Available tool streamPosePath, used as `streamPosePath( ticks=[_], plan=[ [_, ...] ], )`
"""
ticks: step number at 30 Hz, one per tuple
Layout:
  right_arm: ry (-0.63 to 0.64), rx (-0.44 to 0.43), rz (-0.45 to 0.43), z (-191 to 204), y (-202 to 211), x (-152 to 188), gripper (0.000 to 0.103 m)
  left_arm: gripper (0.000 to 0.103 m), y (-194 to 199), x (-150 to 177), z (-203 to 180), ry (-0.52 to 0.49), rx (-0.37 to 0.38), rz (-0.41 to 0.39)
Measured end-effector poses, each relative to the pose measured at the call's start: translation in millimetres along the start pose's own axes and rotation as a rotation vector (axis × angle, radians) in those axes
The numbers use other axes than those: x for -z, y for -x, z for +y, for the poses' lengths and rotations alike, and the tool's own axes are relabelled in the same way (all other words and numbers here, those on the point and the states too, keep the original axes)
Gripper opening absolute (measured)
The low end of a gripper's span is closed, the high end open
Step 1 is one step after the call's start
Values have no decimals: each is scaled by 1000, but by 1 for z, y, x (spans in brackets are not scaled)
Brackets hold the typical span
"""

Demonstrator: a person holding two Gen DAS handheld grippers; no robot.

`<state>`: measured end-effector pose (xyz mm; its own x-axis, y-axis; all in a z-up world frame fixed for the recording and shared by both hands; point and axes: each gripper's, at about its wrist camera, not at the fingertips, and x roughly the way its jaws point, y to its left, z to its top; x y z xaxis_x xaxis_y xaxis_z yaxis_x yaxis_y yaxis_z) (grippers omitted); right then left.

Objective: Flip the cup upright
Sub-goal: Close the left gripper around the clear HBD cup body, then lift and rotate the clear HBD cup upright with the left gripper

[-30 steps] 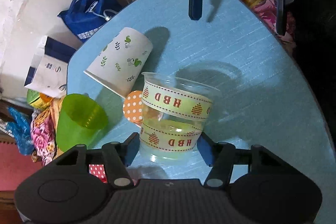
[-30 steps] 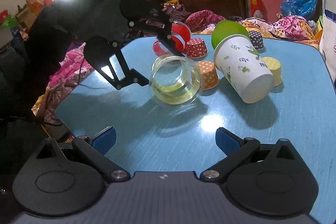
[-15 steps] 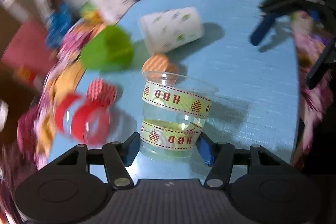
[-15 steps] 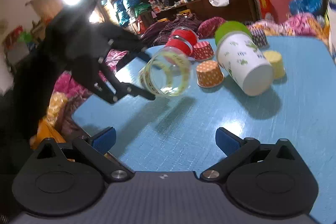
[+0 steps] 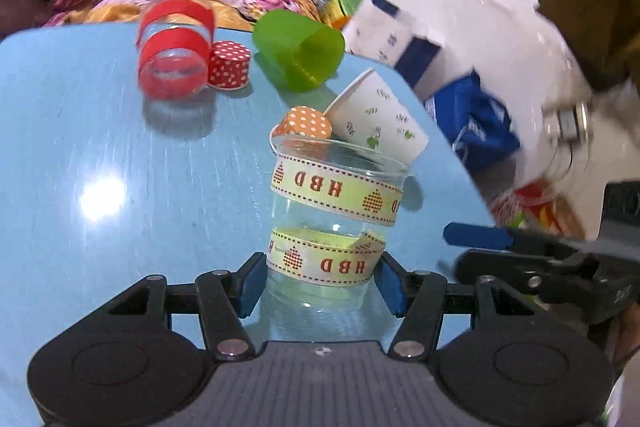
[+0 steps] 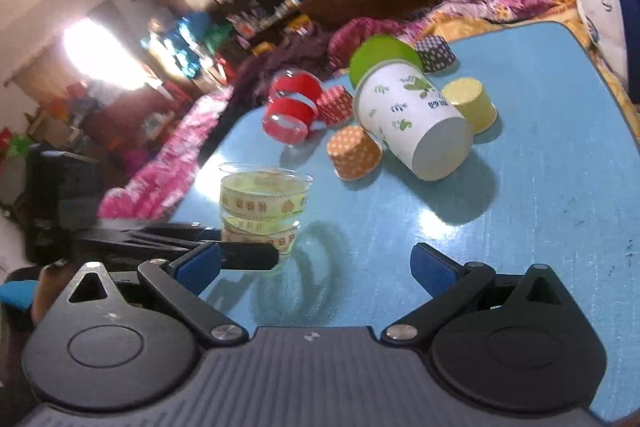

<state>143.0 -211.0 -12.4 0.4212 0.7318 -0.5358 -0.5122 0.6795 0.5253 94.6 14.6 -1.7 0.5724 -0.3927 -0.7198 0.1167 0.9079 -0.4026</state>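
A clear plastic cup with two yellow "HBD" ribbon bands (image 5: 334, 223) stands upright, mouth up, on the blue table (image 5: 120, 187). My left gripper (image 5: 318, 285) is shut on the cup's lower band, its blue pads pressed on both sides. In the right wrist view the same cup (image 6: 262, 205) stands near the table's left edge with the left gripper's fingers reaching in from the left. My right gripper (image 6: 316, 267) is open and empty, low over the table just right of the cup.
Lying on their sides are a white leaf-print paper cup (image 6: 412, 125), a green cup (image 5: 300, 53) and a clear cup with red bands (image 5: 174, 57). Small dotted cups, orange (image 6: 354, 153), red (image 5: 229, 65), yellow (image 6: 472, 103) and dark (image 6: 434, 53), stand upside down around them.
My left gripper has turned the HBD cup from lying on its side to upright and lowered it to the table. The right gripper stayed open, shifting slightly.
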Motion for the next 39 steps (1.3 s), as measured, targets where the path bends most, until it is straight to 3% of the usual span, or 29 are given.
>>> streamPosePath(
  ticks=[11, 15, 17, 27, 33, 39],
  plan=[
    [-14, 30, -6, 10, 6, 3, 102, 62, -18, 2, 2, 52, 68, 33],
    [-4, 42, -6, 13, 4, 0, 102, 63, -16, -2, 3, 47, 73, 37],
    [-6, 50, -6, 14, 4, 1, 102, 70, -15, -3, 4, 45, 84, 32],
    [-22, 82, 9, 19, 0, -1, 102, 70, -11, -3, 8, 24, 139, 19],
    [-84, 90, 98, 25, -22, -8, 102, 73, 22, 13, 26, 10, 190, -70],
    [-75, 209, 156, 36, -41, -13, 101, 80, 48, 29, 58, -5, 197, -178]
  ],
)
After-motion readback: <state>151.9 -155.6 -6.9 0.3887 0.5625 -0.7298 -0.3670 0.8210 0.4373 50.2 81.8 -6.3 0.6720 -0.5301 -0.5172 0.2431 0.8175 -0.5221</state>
